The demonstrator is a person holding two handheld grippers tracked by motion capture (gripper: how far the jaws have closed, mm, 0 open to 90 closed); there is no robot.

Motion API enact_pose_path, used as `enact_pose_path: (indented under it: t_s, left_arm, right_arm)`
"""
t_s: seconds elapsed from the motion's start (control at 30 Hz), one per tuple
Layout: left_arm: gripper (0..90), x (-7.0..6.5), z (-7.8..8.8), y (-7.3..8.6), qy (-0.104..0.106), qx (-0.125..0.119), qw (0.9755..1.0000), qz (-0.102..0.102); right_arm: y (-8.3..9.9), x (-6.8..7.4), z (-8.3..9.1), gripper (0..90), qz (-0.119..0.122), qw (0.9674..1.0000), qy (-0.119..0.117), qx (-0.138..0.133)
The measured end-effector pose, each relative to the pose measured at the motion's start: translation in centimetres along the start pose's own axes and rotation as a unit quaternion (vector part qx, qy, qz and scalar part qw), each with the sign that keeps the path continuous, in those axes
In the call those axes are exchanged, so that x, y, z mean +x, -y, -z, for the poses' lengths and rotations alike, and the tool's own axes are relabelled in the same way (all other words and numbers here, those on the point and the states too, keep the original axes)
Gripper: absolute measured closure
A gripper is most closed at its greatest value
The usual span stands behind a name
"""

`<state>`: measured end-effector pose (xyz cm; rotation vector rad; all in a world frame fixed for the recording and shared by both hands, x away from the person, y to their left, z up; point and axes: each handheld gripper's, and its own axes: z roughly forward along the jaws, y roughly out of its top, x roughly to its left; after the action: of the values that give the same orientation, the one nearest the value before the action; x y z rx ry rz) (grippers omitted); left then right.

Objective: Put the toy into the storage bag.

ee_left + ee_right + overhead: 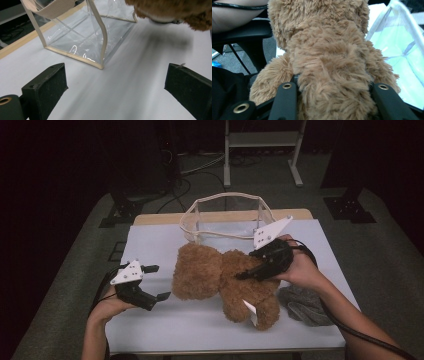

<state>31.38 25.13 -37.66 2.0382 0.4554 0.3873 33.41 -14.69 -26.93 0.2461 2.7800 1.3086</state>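
Observation:
A brown teddy bear (225, 280) hangs just above the white table top, its head toward the left. My right gripper (250, 272) is shut on the bear's body; in the right gripper view the fur (327, 62) bulges between both black jaws. A clear plastic bag with cream trim and handles (225, 217) stands open at the back of the table, and its near corner (100, 66) lies ahead of the left gripper. My left gripper (156, 282) rests open near the table's left side, a little left of the bear's head, nothing between its fingers (46, 87).
A grey cloth (305, 305) lies on the table at the right, beside my right forearm. The white table top (150, 325) ends at a wooden back edge. Behind it stand a metal frame (262, 150) and cables on the floor.

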Motion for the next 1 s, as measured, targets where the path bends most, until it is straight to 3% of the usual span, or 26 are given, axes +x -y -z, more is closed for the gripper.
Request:
enact_pose_path:
  t_s: [0.53,0.77,1.0]
  left_arm:
    - [3.3,0.2,0.3,0.0,-0.001,-0.007,1.0,0.002]
    - [3.3,0.3,0.5,-0.1,-0.005,-0.004,1.0,-0.002]
    - [3.3,0.4,0.5,0.0,-0.005,-0.003,1.0,-0.002]
  right_arm:
    - [-6.7,-0.3,4.2,56.5,0.022,0.9997,0.006,0.0]
    - [-8.9,-0.5,4.9,56.4,0.033,0.9994,0.007,0.001]
    - [-11.2,-1.8,5.7,56.4,0.034,0.9994,0.007,0.0]
